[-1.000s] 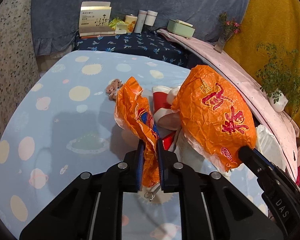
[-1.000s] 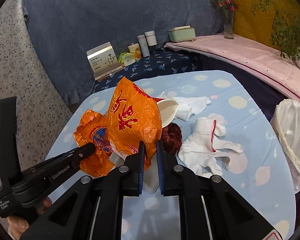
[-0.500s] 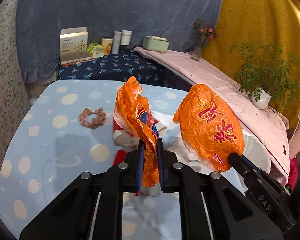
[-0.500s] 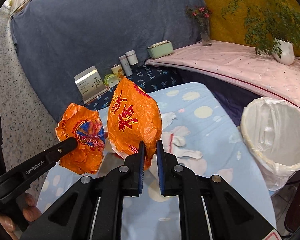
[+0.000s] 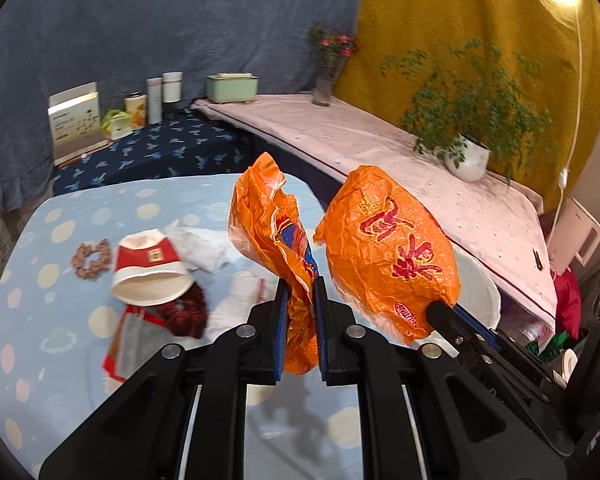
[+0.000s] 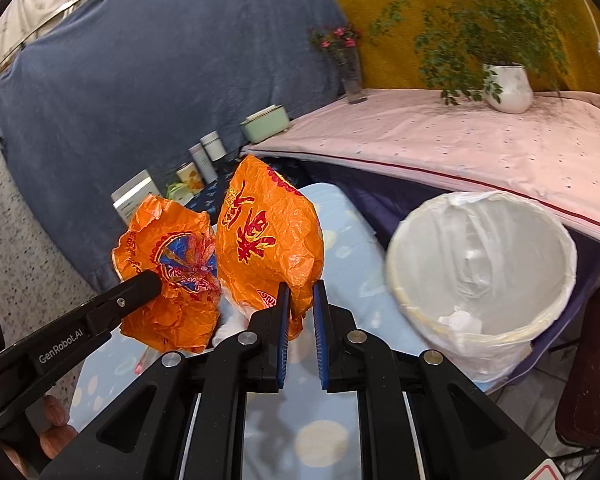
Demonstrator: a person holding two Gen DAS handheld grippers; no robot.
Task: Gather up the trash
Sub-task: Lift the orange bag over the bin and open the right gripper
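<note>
Left gripper (image 5: 299, 308) fingers pinch crumpled orange wrapper (image 5: 274, 236); right gripper (image 6: 299, 304) fingers pinch orange bag (image 6: 268, 240), both held above blue spotted worktop (image 5: 60, 344). Beyond: paper cup (image 5: 150, 268), scrunchie (image 5: 91, 258). White-lined bin (image 6: 480, 264) beside worktop, pink shelf (image 6: 440, 136) w/ potted plant (image 6: 504, 84) behind.

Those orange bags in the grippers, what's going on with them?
A person is clearing trash with two handheld grippers. The left gripper is shut on a crumpled orange bag, and the right gripper is shut on a puffed orange bag. Both bags hang in the air above the blue table, beside the white-lined bin. A paper cup, rags and a hair tie lie on the table.
</note>
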